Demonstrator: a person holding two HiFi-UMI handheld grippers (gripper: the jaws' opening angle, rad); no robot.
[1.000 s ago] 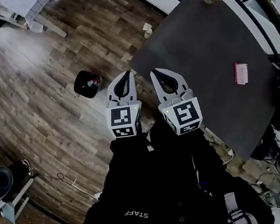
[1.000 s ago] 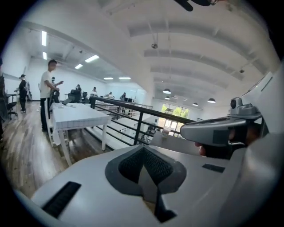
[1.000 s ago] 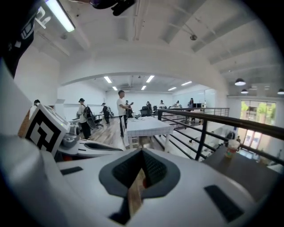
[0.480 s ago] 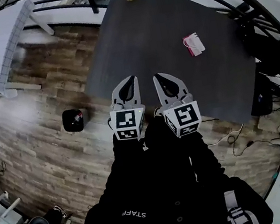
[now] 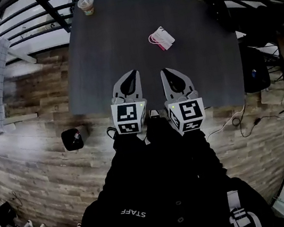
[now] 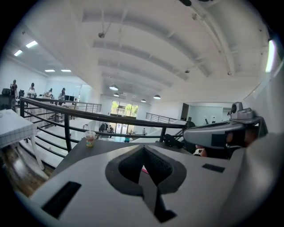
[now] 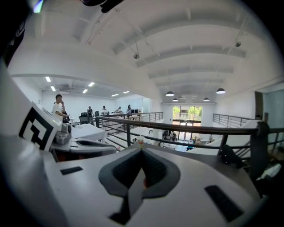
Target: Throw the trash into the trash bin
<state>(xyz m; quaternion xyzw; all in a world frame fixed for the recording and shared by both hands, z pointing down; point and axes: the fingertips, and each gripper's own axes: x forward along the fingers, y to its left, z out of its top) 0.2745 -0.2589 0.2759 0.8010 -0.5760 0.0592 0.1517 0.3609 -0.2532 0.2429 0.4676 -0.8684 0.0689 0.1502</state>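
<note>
- Standing entry: person in dark clothing at the near edge of the dark table (image 5: 118, 38), both tools held out level over that edge, side by side and just apart. This looks like an approach stance, with nothing picked up yet.
- Left gripper (image 5: 131, 74): jaws closed tip to tip, nothing between them. Its own view shows only the hollow behind the pads, with a sliver of pink from the far tabletop visible through it.
- Right gripper (image 5: 165, 72): jaws likewise fully together and empty. It points across the table toward the railing (image 7: 186, 128).
- Pink-and-white packet (image 5: 162, 38): lies flat on the table, ahead of the right gripper and well apart from it. It is probably the trash to collect, and the right hand is the nearer one.
- Cup (image 5: 85, 5): upright with a lid and straw, at the far left corner of the table, close to the railing. It may be a second piece of trash. It is far from both tools.
- Trash bin (image 5: 72, 139): small and dark, standing on the wooden floor (image 5: 43, 170) to the person's left, off the table's near left corner. It is within a turn of the body, which suits dropping things in from above.
- Status: the task seems barely begun. The jaws would need to open before either item can be taken.
</note>
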